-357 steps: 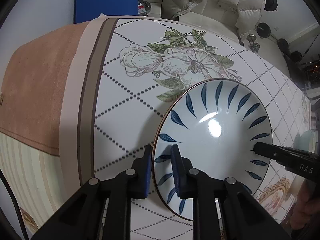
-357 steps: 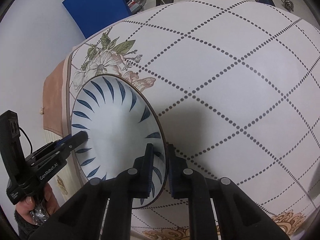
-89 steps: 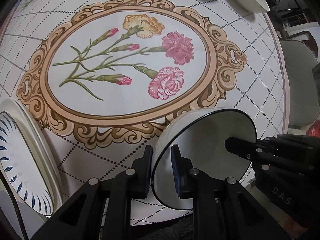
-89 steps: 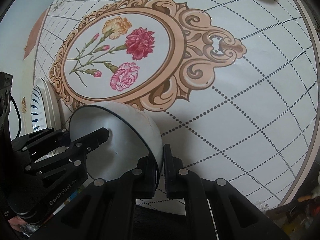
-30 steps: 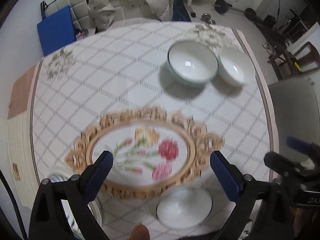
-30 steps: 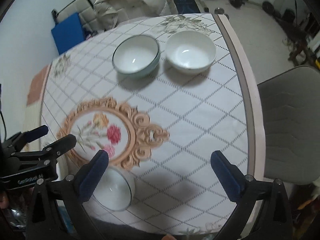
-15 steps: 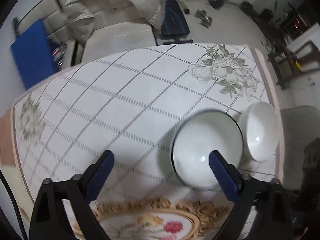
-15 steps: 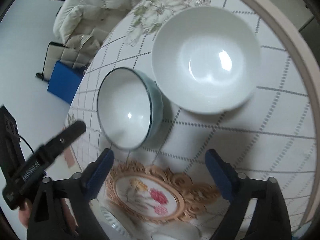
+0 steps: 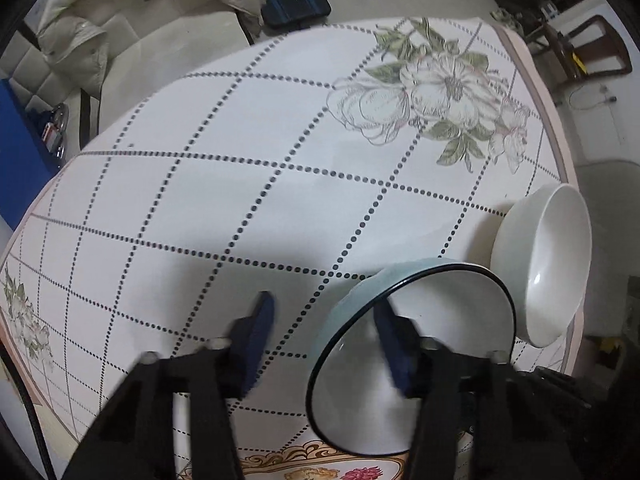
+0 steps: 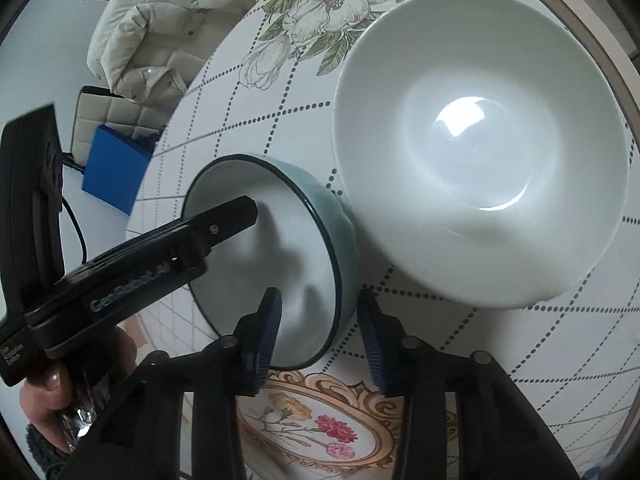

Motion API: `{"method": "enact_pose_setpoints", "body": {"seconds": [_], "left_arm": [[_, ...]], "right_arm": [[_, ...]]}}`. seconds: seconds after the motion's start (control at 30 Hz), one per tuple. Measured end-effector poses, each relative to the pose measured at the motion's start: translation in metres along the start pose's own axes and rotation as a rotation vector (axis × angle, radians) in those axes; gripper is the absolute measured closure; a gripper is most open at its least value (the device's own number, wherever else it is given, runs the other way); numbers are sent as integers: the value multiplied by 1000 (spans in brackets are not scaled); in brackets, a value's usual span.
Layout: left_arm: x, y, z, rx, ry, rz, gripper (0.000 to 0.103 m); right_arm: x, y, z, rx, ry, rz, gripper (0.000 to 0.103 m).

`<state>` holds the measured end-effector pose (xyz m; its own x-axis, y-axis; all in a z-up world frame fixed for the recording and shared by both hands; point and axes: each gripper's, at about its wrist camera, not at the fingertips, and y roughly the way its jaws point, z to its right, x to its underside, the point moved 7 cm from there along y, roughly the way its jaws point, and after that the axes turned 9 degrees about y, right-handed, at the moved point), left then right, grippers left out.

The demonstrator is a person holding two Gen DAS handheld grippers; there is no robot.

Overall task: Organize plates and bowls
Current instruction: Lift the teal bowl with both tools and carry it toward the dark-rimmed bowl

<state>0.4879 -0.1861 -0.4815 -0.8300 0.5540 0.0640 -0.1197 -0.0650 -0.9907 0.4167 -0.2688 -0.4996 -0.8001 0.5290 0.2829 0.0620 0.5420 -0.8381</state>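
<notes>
A pale blue bowl with a dark rim (image 9: 412, 356) (image 10: 304, 256) sits on the table beside a larger plain white bowl (image 9: 548, 268) (image 10: 480, 152). My left gripper (image 9: 326, 332) is open and straddles the blue bowl's left rim: one finger is inside the bowl, the other outside over the tablecloth. My right gripper (image 10: 320, 332) is open and straddles the bowl's near right rim, one finger inside, one outside. The left gripper also shows in the right wrist view (image 10: 224, 220), reaching into the bowl.
The table has a white dotted-grid cloth (image 9: 240, 200) with flower prints. The table's right edge (image 9: 560, 160) runs close to the white bowl. A chair with a puffy cream coat (image 10: 160, 24) and a blue box (image 10: 116, 160) stand beyond the far edge.
Both grippers have come down from above the table to the blue bowl. Their jaws have narrowed and now straddle its rim on opposite sides.
</notes>
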Motion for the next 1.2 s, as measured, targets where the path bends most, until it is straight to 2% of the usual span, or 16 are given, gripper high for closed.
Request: {"method": "enact_pose_setpoints", "body": {"seconds": [0.07,0.17,0.3,0.47,0.67,1.0,1.2], "left_arm": [[0,1,3,18,5,-2,74],[2,-1,9,-6,16,11,75],[11,-9,10,-10,0,42,80],[26,-28,18,-29,14,79,80],[61,-55,32,-33,-1,125,80],[137,-89,59,37,-59,199,80],[194,-93,84,40,-41,183,80]], "right_arm": [[-1,2,0,29,-13,0,73],[-2,5,0,67,-41,7,83],[-2,7,1,76,-52,12,85],[7,2,0,93,-95,14,85],[31,-20,-4,94,-156,30,85],[100,-75,8,126,-271,61,85],[160,-87,29,138,-294,54,85]]}}
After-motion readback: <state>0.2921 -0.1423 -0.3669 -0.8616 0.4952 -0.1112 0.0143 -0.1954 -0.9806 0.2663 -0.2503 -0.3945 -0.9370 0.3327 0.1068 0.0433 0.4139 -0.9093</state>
